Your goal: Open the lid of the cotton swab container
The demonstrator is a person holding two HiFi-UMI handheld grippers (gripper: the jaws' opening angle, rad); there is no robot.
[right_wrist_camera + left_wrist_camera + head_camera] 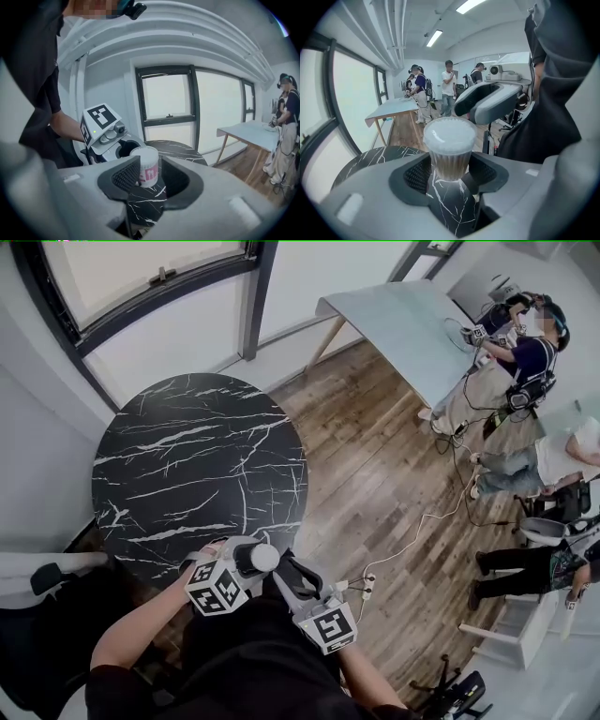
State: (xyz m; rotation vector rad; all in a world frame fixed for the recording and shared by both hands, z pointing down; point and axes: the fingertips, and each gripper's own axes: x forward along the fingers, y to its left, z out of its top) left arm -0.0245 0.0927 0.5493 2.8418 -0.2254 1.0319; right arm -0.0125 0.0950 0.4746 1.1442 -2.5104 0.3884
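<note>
The cotton swab container is a small ribbed clear tub with a frosted white lid and a pink label. My left gripper is shut on its body and holds it upright above the near edge of the round black marble table. In the left gripper view the tub sits between the pads with the lid on. My right gripper is close on the right; its jaws stand open, and the tub shows just past them, untouched. The left gripper's marker cube is behind the tub.
The table stands by a white wall under a window. A pale blue table is across the wooden floor, with several people beside it. A white cable and power strip lie on the floor.
</note>
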